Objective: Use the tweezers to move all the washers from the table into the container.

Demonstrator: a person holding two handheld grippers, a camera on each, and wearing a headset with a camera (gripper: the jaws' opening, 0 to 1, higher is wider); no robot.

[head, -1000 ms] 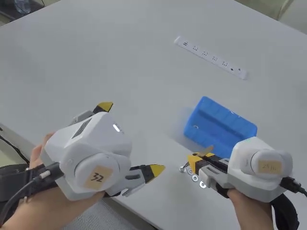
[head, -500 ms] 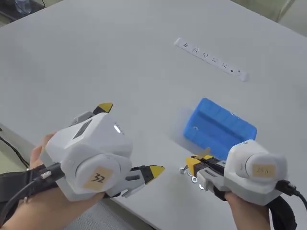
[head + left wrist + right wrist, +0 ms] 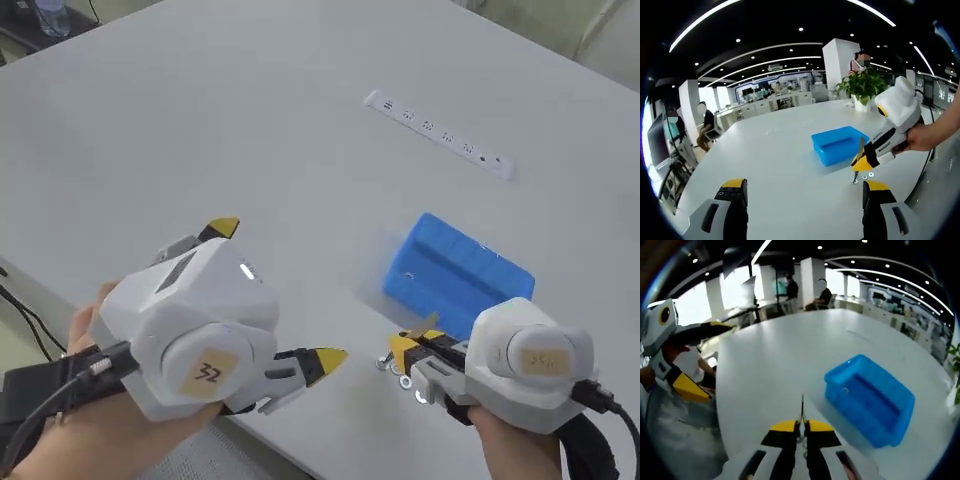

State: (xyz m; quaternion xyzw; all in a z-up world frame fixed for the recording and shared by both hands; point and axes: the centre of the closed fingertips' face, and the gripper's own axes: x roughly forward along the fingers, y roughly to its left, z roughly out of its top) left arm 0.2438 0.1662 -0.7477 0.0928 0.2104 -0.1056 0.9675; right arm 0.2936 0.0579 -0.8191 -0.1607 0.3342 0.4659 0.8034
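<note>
**Tweezers poised over the washers, pick not yet made**

On the white table [image 3: 200, 120], one blue container [image 3: 455, 275] sits just beyond my right gripper [image 3: 405, 348]. Its jaws are pressed together on one pair of tweezers [image 3: 802, 407]. My left gripper [image 3: 273, 292] hangs spread and empty, off to the side.

I judge this to be the pick. The tweezer tips point down at the washers [image 3: 404, 377], which lie on the table near the container's front wall. Next I must nip one washer by its rim, lift it, and carry it over that wall.

My count is two grippers, one container, one power strip [image 3: 440, 133], one pair of tweezers and about three washers. My gripper may hide more.
</note>
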